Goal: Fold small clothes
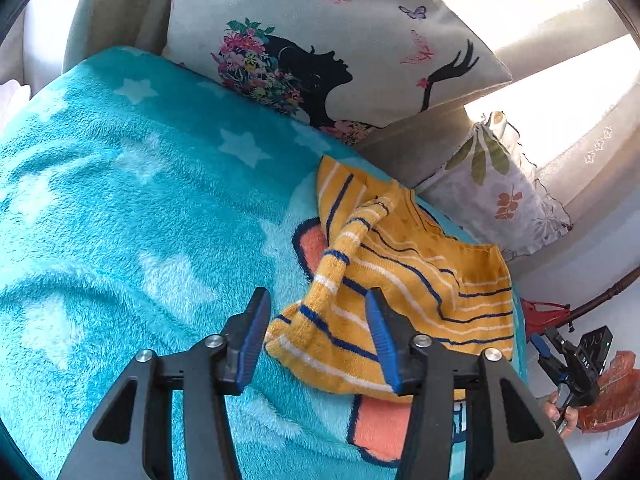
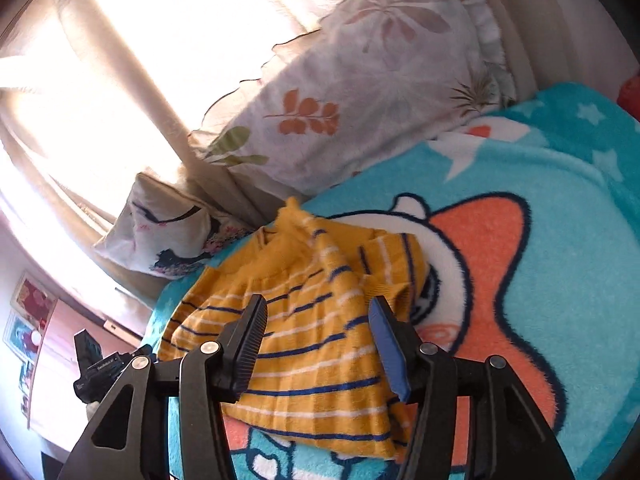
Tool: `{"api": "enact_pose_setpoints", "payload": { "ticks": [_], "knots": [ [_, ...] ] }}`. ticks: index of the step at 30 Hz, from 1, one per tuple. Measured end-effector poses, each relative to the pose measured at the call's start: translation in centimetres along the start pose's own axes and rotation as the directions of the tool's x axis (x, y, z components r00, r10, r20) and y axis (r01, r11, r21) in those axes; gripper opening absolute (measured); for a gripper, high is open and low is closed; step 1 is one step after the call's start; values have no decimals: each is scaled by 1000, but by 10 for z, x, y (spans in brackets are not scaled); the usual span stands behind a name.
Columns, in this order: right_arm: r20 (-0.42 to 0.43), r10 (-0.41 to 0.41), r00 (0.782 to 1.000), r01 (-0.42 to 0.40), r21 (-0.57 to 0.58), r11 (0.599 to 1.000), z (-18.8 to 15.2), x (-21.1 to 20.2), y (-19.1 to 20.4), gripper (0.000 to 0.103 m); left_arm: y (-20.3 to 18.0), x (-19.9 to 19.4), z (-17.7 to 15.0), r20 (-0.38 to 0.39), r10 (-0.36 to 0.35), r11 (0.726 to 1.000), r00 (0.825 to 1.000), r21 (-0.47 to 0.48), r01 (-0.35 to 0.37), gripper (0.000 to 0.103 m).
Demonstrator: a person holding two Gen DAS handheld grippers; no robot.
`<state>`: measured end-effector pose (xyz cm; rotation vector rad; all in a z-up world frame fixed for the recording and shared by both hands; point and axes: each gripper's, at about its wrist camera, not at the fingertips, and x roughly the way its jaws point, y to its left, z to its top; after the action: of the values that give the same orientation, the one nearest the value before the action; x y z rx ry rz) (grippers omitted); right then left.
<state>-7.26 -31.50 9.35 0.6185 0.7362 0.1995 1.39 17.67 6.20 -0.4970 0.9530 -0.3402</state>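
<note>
A small yellow sweater [image 1: 400,276] with navy and white stripes lies crumpled on a turquoise fleece blanket [image 1: 132,200]. One sleeve is twisted across its body. My left gripper [image 1: 318,340] is open, its jaws on either side of the sweater's near corner, just above it. In the right wrist view the sweater [image 2: 312,344] lies below my right gripper [image 2: 318,348], which is open and empty over the hem. The right gripper also shows at the far right of the left wrist view [image 1: 568,364], and the left gripper at the lower left of the right wrist view [image 2: 96,368].
A printed cushion [image 1: 320,48] with a woman's silhouette leans behind the blanket. A floral pillow [image 1: 504,192] lies beside the sweater, also large in the right wrist view [image 2: 360,92]. The blanket [image 2: 560,220] carries an orange cartoon figure. Bright curtains [image 2: 100,60] hang behind.
</note>
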Motion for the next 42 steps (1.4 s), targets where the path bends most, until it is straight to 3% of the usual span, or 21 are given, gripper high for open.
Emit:
{"api": "enact_pose_setpoints", "payload": {
  "ticks": [2,5,9,12,15,18,21,23,25,28,30,33,35,38,42],
  "knots": [
    [-43,33,999,-35,-66,997,-7,14,23,59,-2,6,-7,-19,-8,1000,1000,27,8,52],
    [-111,42,993,-59,-151,987,-20,44,51,59,-3,22,-14,-49,42,998,998,45,-40,52],
    [-184,42,982,-76,-180,981,-18,96,73,59,8,35,-14,-45,95,995,994,11,-94,52],
    [-172,-73,982,30,-238,971,1,138,73,59,23,42,-14,-44,52,997,998,-46,-54,52],
    [-162,-204,965,176,-174,969,29,178,40,59,31,41,-15,-17,6,997,1000,-75,-7,52],
    [-173,-246,954,238,-63,969,47,195,9,52,38,41,-16,7,-37,995,999,-91,38,52],
    [-122,-289,950,279,-93,956,53,184,31,53,46,42,-18,54,-97,992,994,-82,101,52],
    [-65,-268,961,255,-162,953,52,171,65,54,50,40,-20,70,-132,986,989,-89,138,52],
    [-59,-206,977,187,-231,955,47,166,101,54,51,40,-20,74,-150,984,986,-88,156,52],
    [-155,-91,984,39,-310,950,32,184,154,54,49,39,-22,70,-151,985,986,-69,156,52],
    [-256,-27,966,-61,-330,942,18,207,181,54,46,38,-23,65,-149,987,987,-51,152,52],
    [-380,11,925,-143,-322,936,-3,246,209,54,44,38,-24,62,-148,988,987,-39,151,52],
    [-439,-20,898,-137,-325,936,-14,277,221,54,44,38,-25,62,-152,987,986,-40,155,52],
    [-460,-75,885,-100,-345,933,-26,312,232,54,43,38,-25,64,-157,986,985,-42,160,52],
    [-434,-112,894,-64,-371,926,-31,332,244,72,46,36,-26,67,-174,983,982,-48,178,52]
  ]
}}
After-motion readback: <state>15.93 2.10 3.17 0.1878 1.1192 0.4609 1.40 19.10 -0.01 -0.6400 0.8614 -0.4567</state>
